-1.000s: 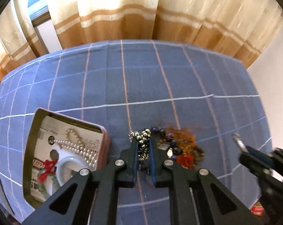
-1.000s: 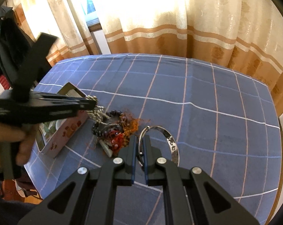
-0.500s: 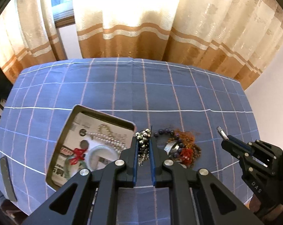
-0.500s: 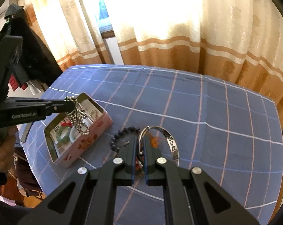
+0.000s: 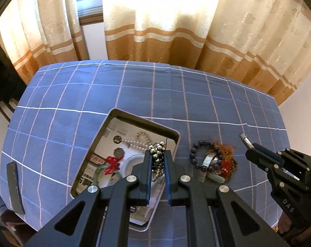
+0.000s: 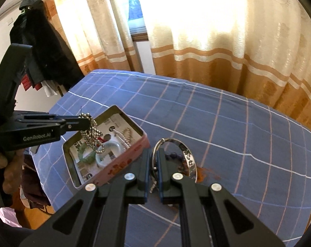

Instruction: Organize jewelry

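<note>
Left wrist view: we see the ball-chain necklace [image 5: 157,160] pinched between the pads of our left claw [image 5: 157,156], dangling just above the open pink tin [image 5: 177,139]; the right wrist view confirms it hangs clear over the tin's inside, not resting on anything. In the tin lie a pearl strand [image 5: 134,143], a pale ring-shaped bangle [image 5: 130,160], a green bangle [image 5: 101,169] with a red knot [image 5: 112,162], all on printed paper lining. Our right claw [image 6: 154,160] is pressed together on a silver bangle [image 6: 188,158], which stands up from its tips, tilted, just beside the tin's near wall; we cannot tell whether its lower edge touches the cloth. On the worktop [image 5: 134,94], covered by a blue checked cloth, a small heap remains to the right of the tin: a dark bead bracelet [image 5: 194,154], a metal stretch band [image 5: 210,160] and orange-brown beads [image 5: 227,158], tangled together. A dark flat bar [image 5: 14,187] lies near the worktop's left edge; behind hang cream and tan curtains [image 5: 176,30]; a dark coat [image 6: 44,51] hangs at the left in the right wrist view.
</note>
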